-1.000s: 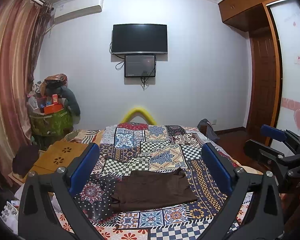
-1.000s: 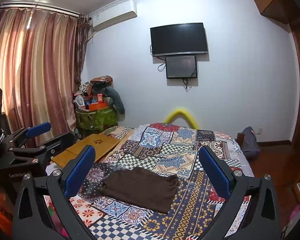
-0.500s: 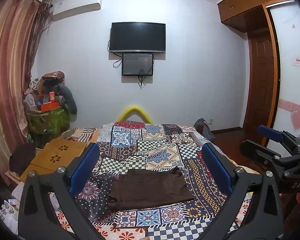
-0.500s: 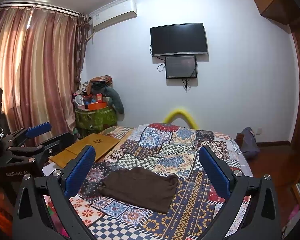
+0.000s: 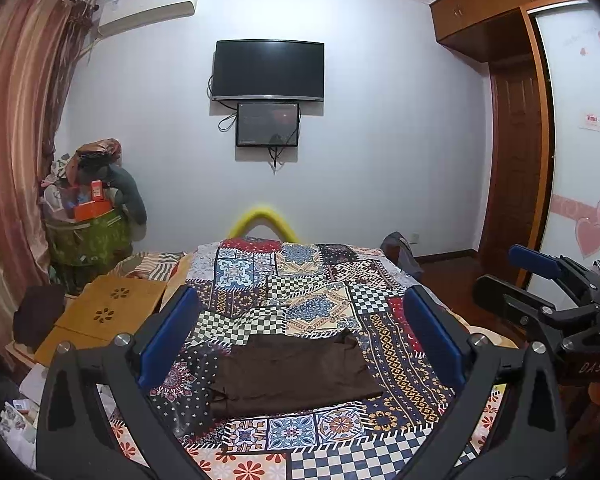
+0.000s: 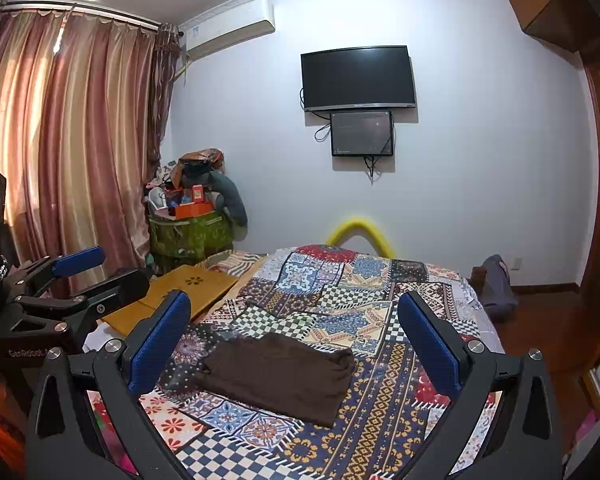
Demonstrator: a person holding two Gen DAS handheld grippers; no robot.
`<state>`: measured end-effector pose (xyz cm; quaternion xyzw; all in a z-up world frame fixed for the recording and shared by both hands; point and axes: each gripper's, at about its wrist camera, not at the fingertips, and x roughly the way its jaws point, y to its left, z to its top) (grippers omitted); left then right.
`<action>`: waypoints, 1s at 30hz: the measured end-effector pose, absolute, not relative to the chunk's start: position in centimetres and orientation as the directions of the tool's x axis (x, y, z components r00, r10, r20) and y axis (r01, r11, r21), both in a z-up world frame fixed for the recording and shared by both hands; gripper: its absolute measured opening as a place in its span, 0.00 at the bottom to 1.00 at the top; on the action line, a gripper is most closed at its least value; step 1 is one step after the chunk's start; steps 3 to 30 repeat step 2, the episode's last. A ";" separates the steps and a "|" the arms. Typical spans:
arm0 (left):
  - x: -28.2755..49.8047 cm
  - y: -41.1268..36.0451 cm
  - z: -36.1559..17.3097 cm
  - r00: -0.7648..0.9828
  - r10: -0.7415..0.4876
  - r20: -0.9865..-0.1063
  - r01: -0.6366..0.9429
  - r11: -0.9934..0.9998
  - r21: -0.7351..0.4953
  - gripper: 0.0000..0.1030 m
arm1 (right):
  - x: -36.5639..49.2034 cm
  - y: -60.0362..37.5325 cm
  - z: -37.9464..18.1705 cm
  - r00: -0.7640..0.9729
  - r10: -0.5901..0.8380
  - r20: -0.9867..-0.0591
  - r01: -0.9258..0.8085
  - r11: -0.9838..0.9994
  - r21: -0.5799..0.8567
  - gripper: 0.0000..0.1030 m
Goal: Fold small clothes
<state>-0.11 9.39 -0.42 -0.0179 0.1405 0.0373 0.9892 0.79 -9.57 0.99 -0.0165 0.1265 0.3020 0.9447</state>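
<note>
A small dark brown garment (image 5: 294,374) lies folded flat on the patchwork bedspread (image 5: 312,280); it also shows in the right wrist view (image 6: 278,374). My left gripper (image 5: 300,338) is open and empty, held above and in front of the garment, not touching it. My right gripper (image 6: 296,344) is open and empty too, held above the garment. Each gripper shows at the edge of the other's view: the right one (image 5: 548,300) and the left one (image 6: 72,288).
A wooden lap table (image 5: 108,312) lies at the bed's left side. A green basket piled with things (image 5: 88,236) stands by the curtain (image 6: 60,152). A yellow foam arch (image 5: 262,222) sits at the bed's far end. A dark bag (image 6: 496,284) lies on the floor right.
Both grippers stay open and empty. The left wrist view has drifted slightly, so the room sits a little lower and left in frame. The garment has not moved.
</note>
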 end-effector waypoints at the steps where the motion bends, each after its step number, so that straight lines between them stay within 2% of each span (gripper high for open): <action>1: -0.1 9.4 -0.4 0.958 0.068 -0.280 -0.078 0.997 -0.025 1.00 | 0.8 -9.6 1.0 0.785 0.566 -0.250 -0.575 0.817 0.045 1.00; 30: -0.1 9.5 -0.5 0.958 0.066 -0.281 -0.076 0.997 -0.025 1.00 | 0.8 -9.6 1.0 0.785 0.566 -0.250 -0.575 0.817 0.044 1.00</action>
